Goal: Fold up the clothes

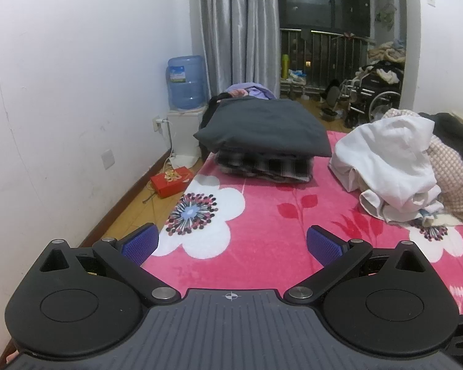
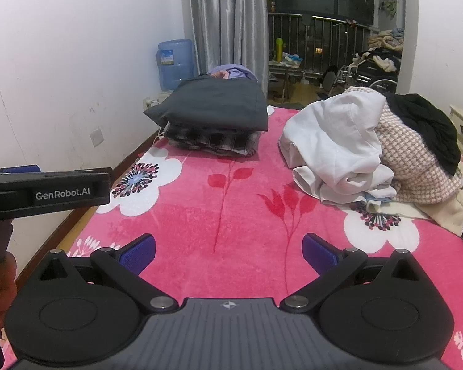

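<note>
Clothes: folded stack (image 1: 262, 141) near bed's far left corner, dark grey piece flat on top, plaid pieces under it, edges roughly squared; long axis across bed. Loose pile (image 2: 370, 151) along bed's right edge, unfolded: white hooded garment (image 1: 389, 166) crumpled in front, pink-white check knit (image 2: 416, 157) behind it, black knit (image 2: 426, 117) on top. Pink floral blanket (image 1: 262, 231) bare between them. Left gripper (image 1: 233, 243) jaws wide open, empty, above bed's near left part. Right gripper (image 2: 228, 248) jaws wide open, empty.
</note>
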`<state>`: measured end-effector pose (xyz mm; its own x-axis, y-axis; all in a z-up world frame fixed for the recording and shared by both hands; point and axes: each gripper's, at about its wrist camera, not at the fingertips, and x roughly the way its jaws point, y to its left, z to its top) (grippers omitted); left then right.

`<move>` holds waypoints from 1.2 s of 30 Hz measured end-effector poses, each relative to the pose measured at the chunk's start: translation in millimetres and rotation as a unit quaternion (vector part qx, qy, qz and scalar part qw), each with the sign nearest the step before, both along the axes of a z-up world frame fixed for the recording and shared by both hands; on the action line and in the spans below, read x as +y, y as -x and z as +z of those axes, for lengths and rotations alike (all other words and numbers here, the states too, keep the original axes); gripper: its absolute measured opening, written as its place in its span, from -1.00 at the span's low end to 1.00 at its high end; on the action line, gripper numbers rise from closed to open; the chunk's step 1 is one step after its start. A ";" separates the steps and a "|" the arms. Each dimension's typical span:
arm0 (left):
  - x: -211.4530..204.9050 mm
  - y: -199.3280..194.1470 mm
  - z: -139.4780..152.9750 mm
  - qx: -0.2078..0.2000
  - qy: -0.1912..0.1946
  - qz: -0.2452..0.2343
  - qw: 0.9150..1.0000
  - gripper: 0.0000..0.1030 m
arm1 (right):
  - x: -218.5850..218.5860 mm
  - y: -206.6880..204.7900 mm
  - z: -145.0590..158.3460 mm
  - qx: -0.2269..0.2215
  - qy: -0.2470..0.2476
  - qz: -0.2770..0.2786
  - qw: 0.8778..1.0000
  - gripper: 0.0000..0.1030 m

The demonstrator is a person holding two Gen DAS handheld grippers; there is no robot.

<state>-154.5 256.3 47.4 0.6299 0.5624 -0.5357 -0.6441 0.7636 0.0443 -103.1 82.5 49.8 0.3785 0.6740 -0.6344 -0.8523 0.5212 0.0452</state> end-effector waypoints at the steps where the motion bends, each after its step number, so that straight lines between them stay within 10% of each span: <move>1: 0.1 0.3 -0.1 0.000 0.000 0.001 1.000 1.00 | 0.0 -0.1 0.0 0.000 0.000 0.000 1.000 1.00; 36: 1.4 1.1 1.4 0.000 0.005 -0.002 1.000 1.00 | 0.3 -1.3 -1.3 0.002 0.006 0.000 1.000 1.00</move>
